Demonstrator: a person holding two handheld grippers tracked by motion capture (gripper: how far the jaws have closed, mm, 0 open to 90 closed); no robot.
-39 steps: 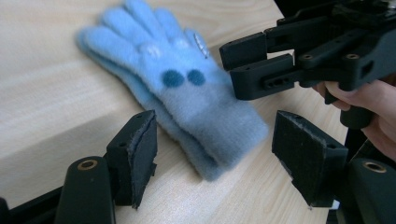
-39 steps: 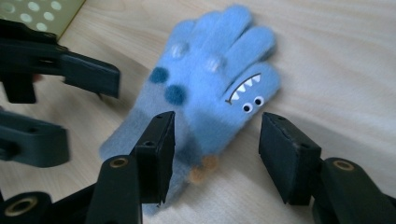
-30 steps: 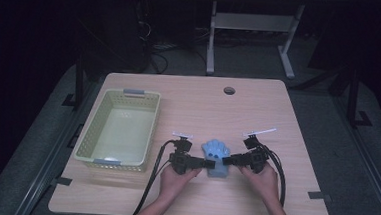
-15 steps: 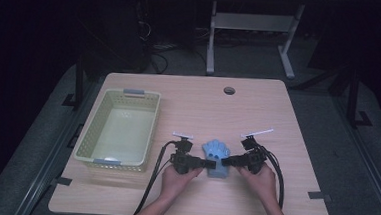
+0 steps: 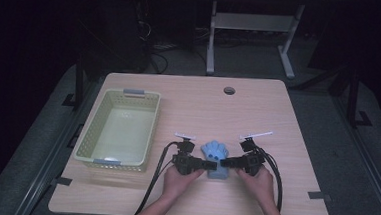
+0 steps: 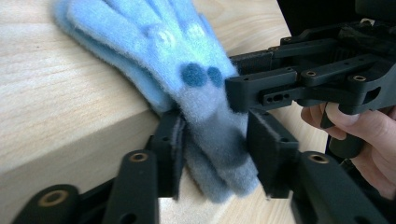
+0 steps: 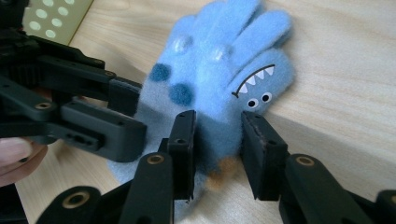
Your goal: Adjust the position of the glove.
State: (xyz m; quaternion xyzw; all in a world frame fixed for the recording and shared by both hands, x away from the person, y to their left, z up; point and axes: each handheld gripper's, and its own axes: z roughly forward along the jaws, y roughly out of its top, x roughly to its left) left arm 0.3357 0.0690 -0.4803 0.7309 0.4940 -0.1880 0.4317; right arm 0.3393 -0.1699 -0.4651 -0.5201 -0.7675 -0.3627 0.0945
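A fuzzy light blue glove with a monster face lies flat near the table's front edge, fingers pointing away from the person. My left gripper comes at its cuff from the left and my right gripper from the right. In the left gripper view the grey-blue cuff sits between the two pads of the left gripper, which have just been closing and do not squeeze it. In the right gripper view the right gripper straddles the glove below its face, jaws also just closing, fabric in the gap.
A pale green plastic basket stands on the left part of the wooden table, a hand's width from the left gripper. A round cable hole is near the far edge. Black cables trail from both grippers off the front edge.
Both grippers' jaws have narrowed around the glove's cuff end. The hands and the glove stay where they were.
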